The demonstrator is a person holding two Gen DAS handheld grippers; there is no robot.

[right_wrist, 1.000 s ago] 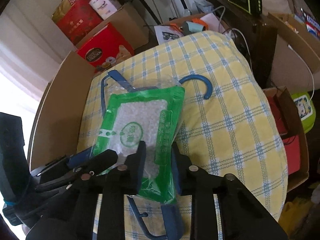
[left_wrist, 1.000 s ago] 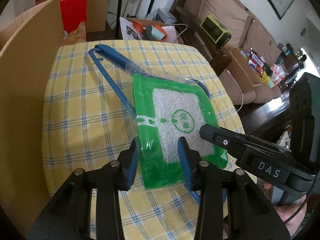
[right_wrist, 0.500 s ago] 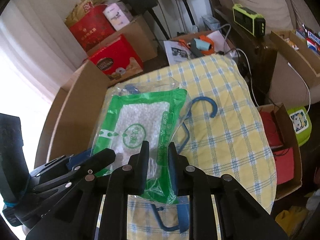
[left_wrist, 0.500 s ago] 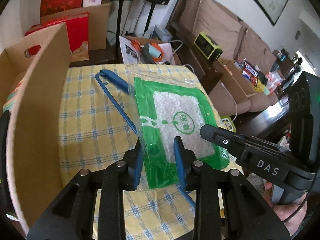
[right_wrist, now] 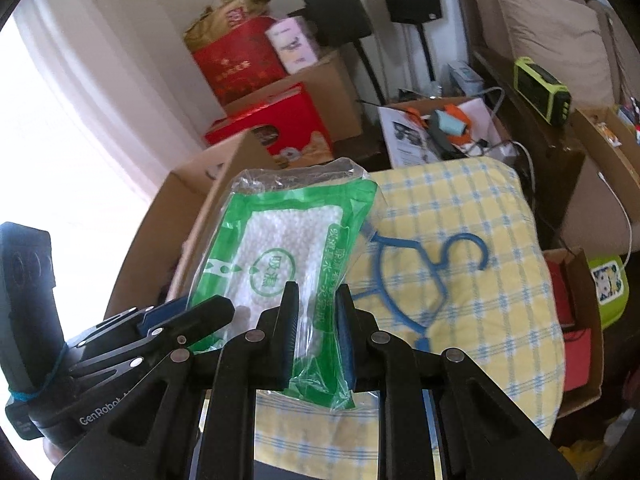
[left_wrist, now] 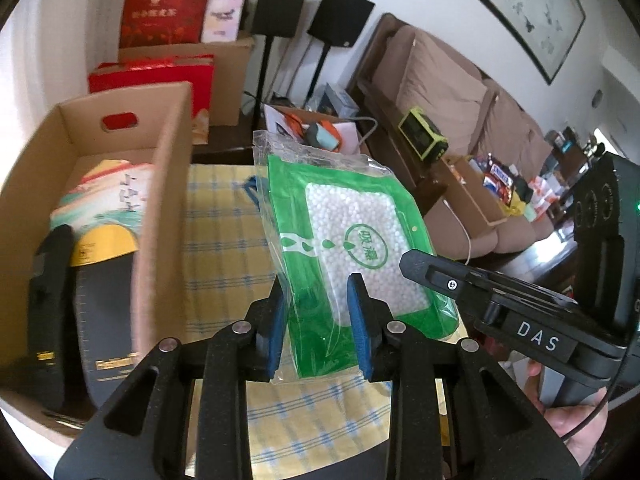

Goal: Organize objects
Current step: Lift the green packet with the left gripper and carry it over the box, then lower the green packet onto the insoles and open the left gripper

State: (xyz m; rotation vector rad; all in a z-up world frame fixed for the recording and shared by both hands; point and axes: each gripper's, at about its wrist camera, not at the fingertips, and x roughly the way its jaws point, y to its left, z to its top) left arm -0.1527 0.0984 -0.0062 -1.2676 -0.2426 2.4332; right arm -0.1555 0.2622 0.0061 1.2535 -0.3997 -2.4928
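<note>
Two tongs: both pinch one green bag by its near edge, side by side.
Left tongs (left_wrist: 318, 320): blue pads press on the near left part of the green bag (left_wrist: 352, 248); jaws are narrow with the bag between them.
Right tongs (right_wrist: 316, 328): blue pads press on the near right part of the green bag (right_wrist: 280, 256); jaws are narrow with the bag between them.
Green bag: a clear plastic pack with a green border, white beads inside and a round green mark. It is up in the air above the worktop (left_wrist: 224, 248), tilted, with its far end higher than the tongs.
Worktop: covered with a yellow cloth with blue checks (right_wrist: 480, 216).
Blue hanger (right_wrist: 420, 276): lies flat on the cloth, just right of the bag in the right wrist view, below it. Only a small blue bit (left_wrist: 252, 192) shows past the bag in the left wrist view.
Cardboard box (left_wrist: 164, 208): open, stands just left of the bag, touching the cloth edge. Flat packs lie inside, one dark with a yellow top (left_wrist: 104, 280).
Hand (left_wrist: 568, 424): part of it shows under the right tool's handle, at the lower right of the left wrist view.
Far from the bag: red boxes (right_wrist: 276, 132), two black speakers on stands (left_wrist: 340, 16) and a brown sofa (left_wrist: 452, 92).
</note>
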